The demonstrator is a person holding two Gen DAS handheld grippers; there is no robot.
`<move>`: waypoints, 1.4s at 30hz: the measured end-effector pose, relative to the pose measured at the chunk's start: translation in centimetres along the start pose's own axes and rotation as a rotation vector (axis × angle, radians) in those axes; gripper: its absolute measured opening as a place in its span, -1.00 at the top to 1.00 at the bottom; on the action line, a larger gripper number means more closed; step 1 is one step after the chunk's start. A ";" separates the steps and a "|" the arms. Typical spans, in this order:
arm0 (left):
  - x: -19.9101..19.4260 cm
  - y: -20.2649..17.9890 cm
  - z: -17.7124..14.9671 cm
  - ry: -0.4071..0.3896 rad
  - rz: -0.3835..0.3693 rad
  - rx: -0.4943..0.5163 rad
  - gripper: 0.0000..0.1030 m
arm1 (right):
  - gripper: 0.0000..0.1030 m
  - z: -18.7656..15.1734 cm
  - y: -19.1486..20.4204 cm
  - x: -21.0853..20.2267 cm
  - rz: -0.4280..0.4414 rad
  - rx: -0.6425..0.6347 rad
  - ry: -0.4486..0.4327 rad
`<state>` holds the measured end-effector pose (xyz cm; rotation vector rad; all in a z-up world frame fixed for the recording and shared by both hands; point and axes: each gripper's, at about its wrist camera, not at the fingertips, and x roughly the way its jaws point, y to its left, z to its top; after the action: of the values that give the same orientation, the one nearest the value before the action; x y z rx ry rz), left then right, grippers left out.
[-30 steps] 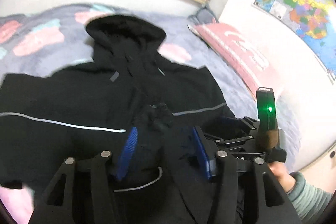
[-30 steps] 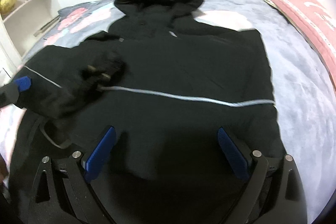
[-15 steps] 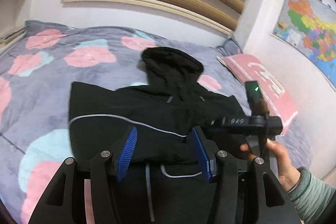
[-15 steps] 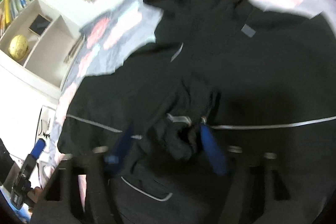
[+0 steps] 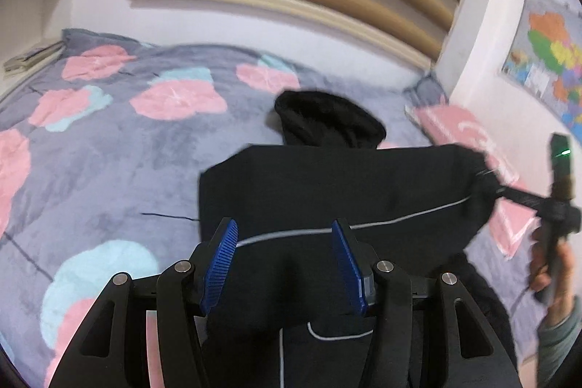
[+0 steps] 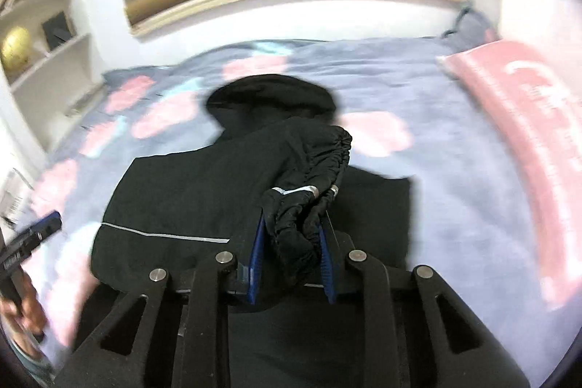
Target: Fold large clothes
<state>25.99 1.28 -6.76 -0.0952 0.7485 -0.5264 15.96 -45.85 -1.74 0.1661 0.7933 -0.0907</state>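
A black hooded jacket (image 5: pixel 327 191) with thin reflective stripes lies on the bed, its hood (image 5: pixel 327 122) toward the headboard. My left gripper (image 5: pixel 283 260) is open just above the jacket's lower part, with fabric between and under the blue pads. My right gripper (image 6: pixel 291 250) is shut on the bunched elastic sleeve cuff (image 6: pixel 305 206) and holds the sleeve stretched across the jacket's body. In the left wrist view the right gripper (image 5: pixel 509 195) shows at the right, pulling the sleeve end.
The bed has a grey blanket (image 5: pixel 120 148) with pink and blue blotches. A pink pillow (image 6: pixel 523 133) lies at the right. White shelves (image 6: pixel 43 35) stand at the left, a map (image 5: pixel 549 60) hangs on the right wall.
My right gripper has closed on the sleeve cuff and carried it to the right across the jacket. Both views have tilted up toward the headboard.
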 end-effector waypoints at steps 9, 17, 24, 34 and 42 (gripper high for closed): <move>12.0 -0.6 -4.8 0.249 0.122 0.046 -0.07 | 0.41 -7.6 -5.6 11.7 -0.040 0.019 0.298; 9.4 -1.6 -3.2 0.213 0.105 0.069 -0.07 | 0.21 -7.1 -6.7 9.5 -0.005 0.071 0.292; 5.4 -4.6 0.5 0.081 -0.022 0.047 -0.07 | -0.23 -3.0 -1.2 4.1 0.035 -0.006 0.113; 13.5 -2.5 -3.5 0.193 0.033 0.008 -0.07 | -0.29 -1.2 2.3 5.4 -0.200 -0.073 -0.045; 13.4 -2.5 -3.6 0.171 0.031 0.023 -0.07 | -0.32 1.4 3.3 4.8 0.005 -0.075 -0.006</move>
<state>30.69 -7.10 -17.12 -0.0170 0.9097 -0.5173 20.71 -42.93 -3.83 0.0968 0.7893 -0.0567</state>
